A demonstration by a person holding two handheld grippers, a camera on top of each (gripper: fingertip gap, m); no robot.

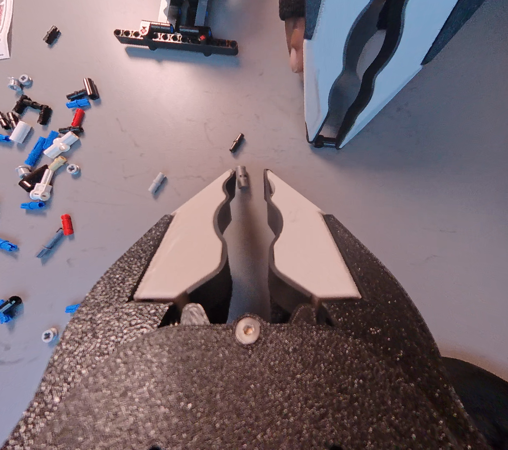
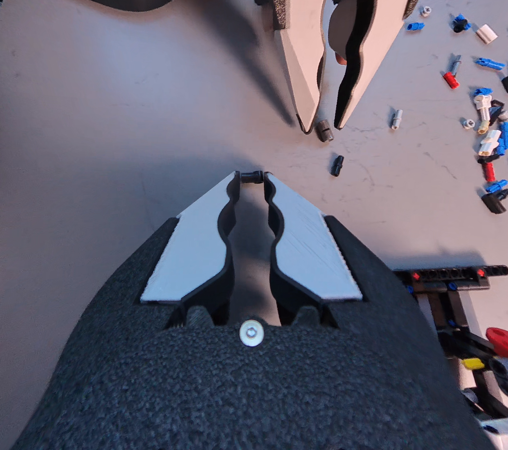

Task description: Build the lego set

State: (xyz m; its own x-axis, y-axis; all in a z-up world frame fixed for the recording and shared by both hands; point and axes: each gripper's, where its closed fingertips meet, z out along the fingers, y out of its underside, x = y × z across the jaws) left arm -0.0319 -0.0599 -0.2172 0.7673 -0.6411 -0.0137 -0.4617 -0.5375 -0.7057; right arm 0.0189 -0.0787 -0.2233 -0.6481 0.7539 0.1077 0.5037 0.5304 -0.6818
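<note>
Two hand-held grippers over a grey tabletop [image 1: 412,217], each at a small lego pin.

Right gripper [image 2: 251,177]: closed onto a short black plastic pin [image 2: 250,177], gripped end to end, long axis running crosswise from fingertip to fingertip, just above the table. Left gripper [image 1: 249,171]: parted a little, gripping nothing, tips straddling a short dark grey plastic connector pin [image 1: 242,176] lying on the table, long axis pointing along the fingers, away from the camera. Second loose black pin [image 1: 236,142] just beyond, tilted slightly right. Pale grey pin [image 1: 157,182] to the left. Far left: scatter of blue, red, black and white small parts [image 1: 46,140]. Far centre: partly built black, grey and red lego model [image 1: 178,10], long black holed beam lying crosswise.
</note>
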